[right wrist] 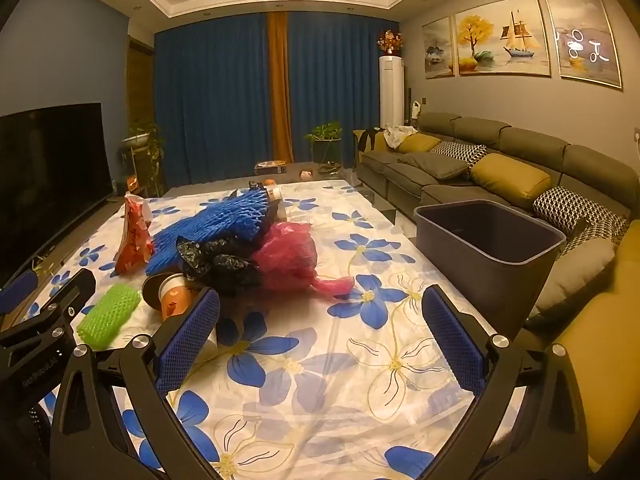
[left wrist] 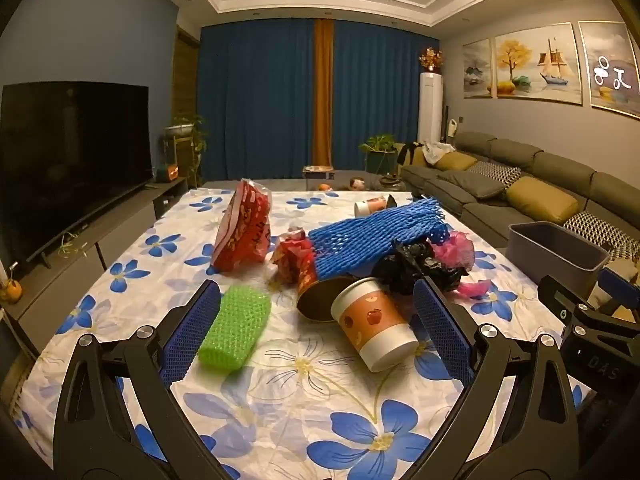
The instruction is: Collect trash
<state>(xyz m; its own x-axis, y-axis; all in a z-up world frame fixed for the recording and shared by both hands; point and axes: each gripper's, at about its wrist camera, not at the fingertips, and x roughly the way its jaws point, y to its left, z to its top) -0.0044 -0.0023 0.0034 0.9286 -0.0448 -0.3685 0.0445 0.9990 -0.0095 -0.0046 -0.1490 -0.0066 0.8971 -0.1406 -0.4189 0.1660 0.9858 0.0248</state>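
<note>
Now I'm holding both tools, left tool (left wrist: 316,328) and right tool (right wrist: 320,332), spread apart over the blue-flowered white cloth-covered counter (right wrist: 360,360), its litter lying beside a grey plastic bin (right wrist: 488,240).

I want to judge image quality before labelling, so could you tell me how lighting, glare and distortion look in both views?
Left wrist view: warm, dim indoor light, fisheye bending of the ceiling lines, glare on the right-hand painting. Right wrist view: same yellowish cast, dark vignetted corners, a curved floral tablecloth, glare on that painting; the trash pile is fairly sharp in both.

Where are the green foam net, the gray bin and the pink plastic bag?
green foam net (left wrist: 234,326): left wrist view, middle of its mesh.
gray bin (right wrist: 486,258): right wrist view, near wall.
pink plastic bag (right wrist: 286,258): right wrist view, crumpled body.
</note>
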